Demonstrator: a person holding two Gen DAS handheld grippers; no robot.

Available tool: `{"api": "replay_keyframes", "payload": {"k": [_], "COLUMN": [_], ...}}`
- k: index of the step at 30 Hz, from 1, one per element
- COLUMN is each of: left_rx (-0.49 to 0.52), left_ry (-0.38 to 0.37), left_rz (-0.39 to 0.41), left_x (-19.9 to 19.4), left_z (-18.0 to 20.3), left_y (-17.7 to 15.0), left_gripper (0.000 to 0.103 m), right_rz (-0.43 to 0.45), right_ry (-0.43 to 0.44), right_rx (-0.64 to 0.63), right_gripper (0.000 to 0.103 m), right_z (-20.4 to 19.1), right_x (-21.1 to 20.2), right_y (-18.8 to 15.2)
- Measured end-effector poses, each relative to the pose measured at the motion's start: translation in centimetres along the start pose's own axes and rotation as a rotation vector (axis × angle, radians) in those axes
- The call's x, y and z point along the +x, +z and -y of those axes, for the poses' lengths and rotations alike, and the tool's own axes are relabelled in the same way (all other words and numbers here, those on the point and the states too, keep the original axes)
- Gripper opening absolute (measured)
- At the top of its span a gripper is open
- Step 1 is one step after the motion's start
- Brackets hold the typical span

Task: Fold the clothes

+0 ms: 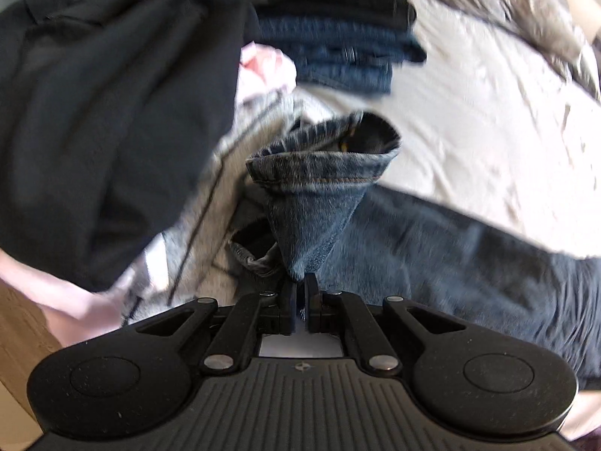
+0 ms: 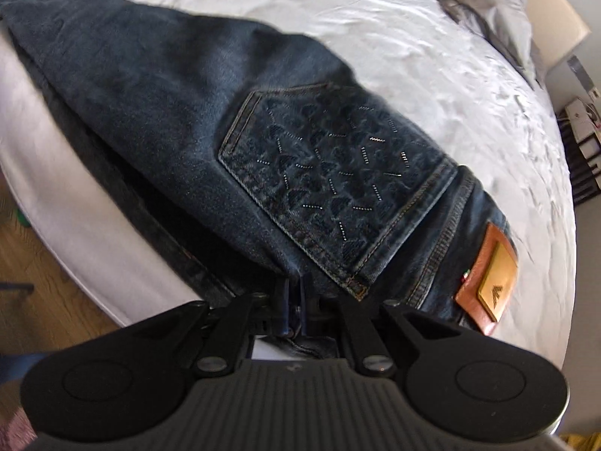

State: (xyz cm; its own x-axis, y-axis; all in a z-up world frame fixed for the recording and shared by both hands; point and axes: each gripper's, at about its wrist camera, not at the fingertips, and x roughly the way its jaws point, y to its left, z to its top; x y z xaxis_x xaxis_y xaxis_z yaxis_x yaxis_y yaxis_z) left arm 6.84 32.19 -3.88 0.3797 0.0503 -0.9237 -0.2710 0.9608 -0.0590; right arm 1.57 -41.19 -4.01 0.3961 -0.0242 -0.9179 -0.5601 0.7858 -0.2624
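Two grippers pinch one pair of jeans (image 2: 180, 112) lying along the bed (image 2: 432, 56) edge. Left gripper (image 1: 299, 285) is clamped on a leg hem (image 1: 319, 165), with a dark pile (image 1: 105, 112) to its left and folded jeans (image 1: 345, 56) stacked beyond. Right gripper (image 2: 296, 289) is closed on denim beside the back pocket (image 2: 330, 180), near the leather patch (image 2: 488, 278).

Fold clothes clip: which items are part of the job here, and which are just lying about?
In play: jeans, pinched by left gripper at the hem and right gripper near the waist.

Lying about: folded jeans stack, black garment, pillow, bed sheet.
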Motion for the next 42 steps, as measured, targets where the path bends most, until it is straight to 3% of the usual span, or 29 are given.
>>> {"api": "replay_keyframes", "payload": {"k": [4,6,9,10,11,16,24,27,31,35,42], "left_rx": [0.001,0.017,0.056,0.057,0.055,0.09,0.19,0.26,0.306,0.337,0.546], "left_ry": [0.005,0.014,0.023,0.018,0.011,0.008,0.133,0.17,0.124,0.011,-0.026], "left_rz": [-0.025,-0.015,0.02,0.032,0.045,0.159,0.37,0.461,0.447,0.354,0.226], "left_x": [0.8,0.4,-0.8,-1.3,-1.7,-4.0,-6.9,-7.8,-7.6,-6.8,-4.1], "left_z": [0.0,-0.4,-0.5,-0.5,-0.5,0.6,3.7,5.5,7.5,8.6,11.7], "left_y": [-0.1,-0.7,-1.2,-1.4,-1.5,-1.3,-0.6,-0.6,-0.1,0.2,-1.6], "left_gripper": [0.004,0.014,0.041,0.054,0.054,0.052,0.051,0.051,0.051,0.051,0.051], "right_rz": [-0.029,-0.043,-0.006,0.022,0.047,0.084,0.176,0.176,0.127,0.134,0.18], "right_ry": [0.0,-0.005,0.012,0.019,0.014,-0.088,-0.251,-0.238,-0.195,-0.184,-0.121], "right_rx": [0.017,0.005,0.043,0.064,0.08,0.163,0.568,0.714,0.823,0.797,0.401], "right_gripper": [0.013,0.015,0.025,0.045,0.055,0.053,0.055,0.055,0.055,0.055,0.055], "right_z": [-0.1,-0.3,0.1,0.3,0.4,2.0,7.9,9.9,11.0,10.0,3.8], "right_x": [0.6,0.5,-0.9,-1.6,-2.1,-2.6,-3.5,-3.0,-2.2,-3.0,-2.4], "right_y": [0.6,0.8,0.9,0.8,0.7,0.8,-1.0,-2.2,-3.6,-4.2,-2.1]}}
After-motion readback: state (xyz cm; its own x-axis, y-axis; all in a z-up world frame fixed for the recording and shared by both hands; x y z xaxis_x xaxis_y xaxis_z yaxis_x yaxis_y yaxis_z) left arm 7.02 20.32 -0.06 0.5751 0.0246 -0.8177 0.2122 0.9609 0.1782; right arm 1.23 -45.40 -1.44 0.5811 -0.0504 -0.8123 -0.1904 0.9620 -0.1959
